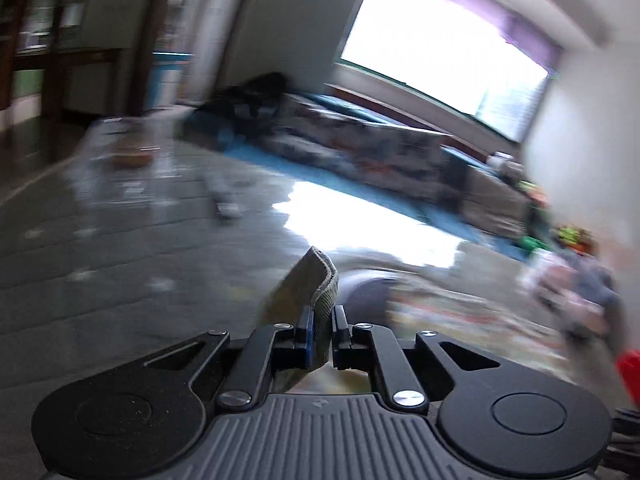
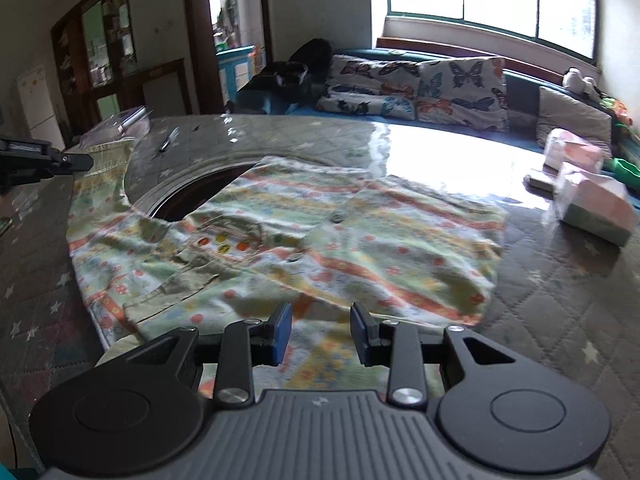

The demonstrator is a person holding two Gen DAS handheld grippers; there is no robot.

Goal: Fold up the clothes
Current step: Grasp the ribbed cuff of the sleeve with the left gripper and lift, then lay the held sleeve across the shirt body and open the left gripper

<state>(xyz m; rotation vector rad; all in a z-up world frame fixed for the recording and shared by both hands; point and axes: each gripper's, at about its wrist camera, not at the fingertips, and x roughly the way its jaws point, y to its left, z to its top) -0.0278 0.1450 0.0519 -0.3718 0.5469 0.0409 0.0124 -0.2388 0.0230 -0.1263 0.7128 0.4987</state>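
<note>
L tool [image 1: 322, 330] w/ shirt [image 2: 280, 240] hem edge

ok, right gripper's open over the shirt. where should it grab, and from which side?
Take the shirt at its near hem, just ahead of the right gripper, whose jaws stand open. Come in low from the near table edge, one jaw under the hem. That edge lies flat and free. The left gripper already pinches a sleeve cuff, so a matching near-side grip probably suits the fold.

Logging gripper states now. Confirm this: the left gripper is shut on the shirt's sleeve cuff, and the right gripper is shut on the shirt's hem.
Wrong on the right gripper: the right wrist view shows its jaws open above the patterned shirt, gripping nothing. The left gripper is indeed shut on the sleeve cuff.
</note>
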